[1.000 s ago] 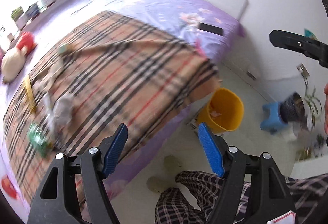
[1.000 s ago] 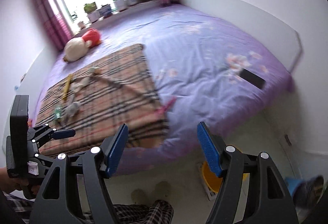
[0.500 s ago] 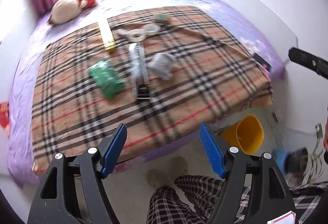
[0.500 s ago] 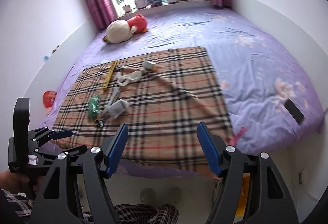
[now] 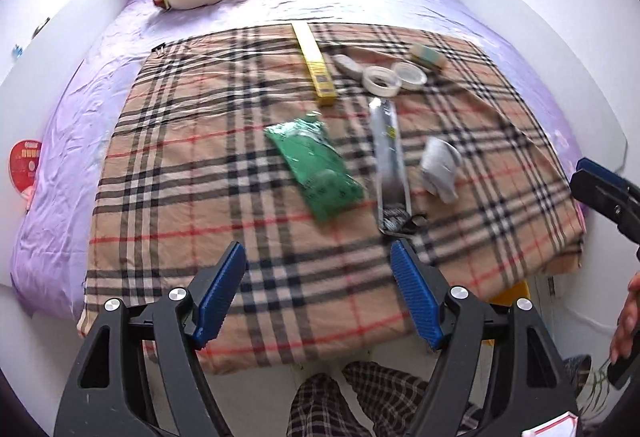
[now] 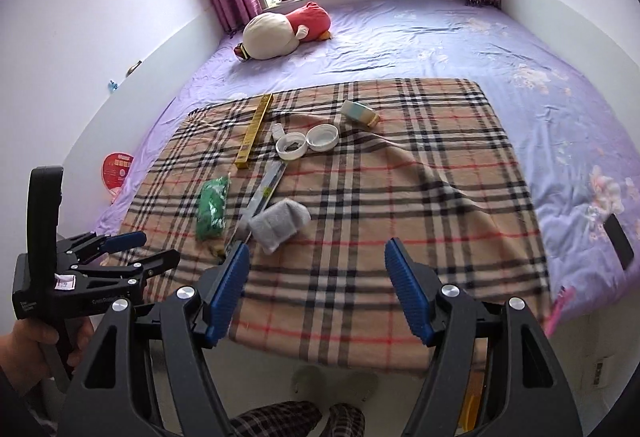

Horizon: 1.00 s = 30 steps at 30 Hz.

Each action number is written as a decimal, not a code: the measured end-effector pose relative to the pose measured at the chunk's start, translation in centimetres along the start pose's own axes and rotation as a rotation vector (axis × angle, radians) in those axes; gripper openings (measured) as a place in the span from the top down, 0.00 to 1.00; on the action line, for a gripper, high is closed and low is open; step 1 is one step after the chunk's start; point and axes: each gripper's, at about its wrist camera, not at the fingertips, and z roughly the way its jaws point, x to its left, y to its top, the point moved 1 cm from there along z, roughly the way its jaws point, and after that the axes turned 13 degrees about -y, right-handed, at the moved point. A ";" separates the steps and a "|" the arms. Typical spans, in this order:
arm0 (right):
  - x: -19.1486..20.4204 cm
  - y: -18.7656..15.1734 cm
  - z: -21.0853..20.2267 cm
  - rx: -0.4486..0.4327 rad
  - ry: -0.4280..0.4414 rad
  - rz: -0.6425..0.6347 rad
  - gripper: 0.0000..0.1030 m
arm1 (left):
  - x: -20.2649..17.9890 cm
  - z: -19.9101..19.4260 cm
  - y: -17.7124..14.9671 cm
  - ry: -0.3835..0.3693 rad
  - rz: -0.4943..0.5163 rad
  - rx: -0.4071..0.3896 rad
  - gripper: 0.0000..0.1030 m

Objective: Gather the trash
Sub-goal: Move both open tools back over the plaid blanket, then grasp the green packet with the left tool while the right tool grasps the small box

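Note:
Trash lies on a plaid blanket [image 5: 192, 197] on the bed: a green packet [image 5: 314, 169], a silver wrapper [image 5: 390, 165], a crumpled grey wad [image 5: 440, 165], a long yellow box [image 5: 314, 63], two white round lids [image 5: 382, 79] and a small jar [image 5: 428, 55]. My left gripper [image 5: 318, 265] hovers over the blanket's near edge, short of the packet; its jaws are opening with nothing between them. My right gripper [image 6: 316, 257] stands open and empty, just right of the grey wad [image 6: 280, 223] and green packet [image 6: 212, 207]. The left gripper [image 6: 132, 249] shows at lower left.
A yellow bin [image 5: 512, 293] peeks out below the blanket's right corner. A plush toy [image 6: 286, 31] lies near the window, a dark phone [image 6: 618, 241] on the purple sheet at right, a red fan [image 5: 26, 161] at left. Plaid-trousered legs [image 5: 340, 405] stand at the bed's foot.
Both views have swung from the bed's right corner and floor to face the plaid blanket squarely. The trash now sits ahead of both grippers; the bin has slipped mostly out of sight.

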 end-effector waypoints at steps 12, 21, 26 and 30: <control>-0.5 5.8 6.6 -0.001 -0.077 -0.033 0.31 | 0.8 4.1 3.7 -0.008 -0.064 0.010 0.27; -0.7 10.0 11.9 0.000 -0.136 -0.103 0.31 | 1.3 6.1 4.6 0.107 -0.084 -0.002 0.31; -0.7 12.4 15.4 0.026 -0.132 -0.143 0.31 | 3.0 5.7 4.9 0.120 -0.115 -0.004 0.31; -0.8 12.9 17.6 0.062 -0.128 -0.170 0.31 | 4.2 5.2 4.9 0.128 -0.148 -0.013 0.31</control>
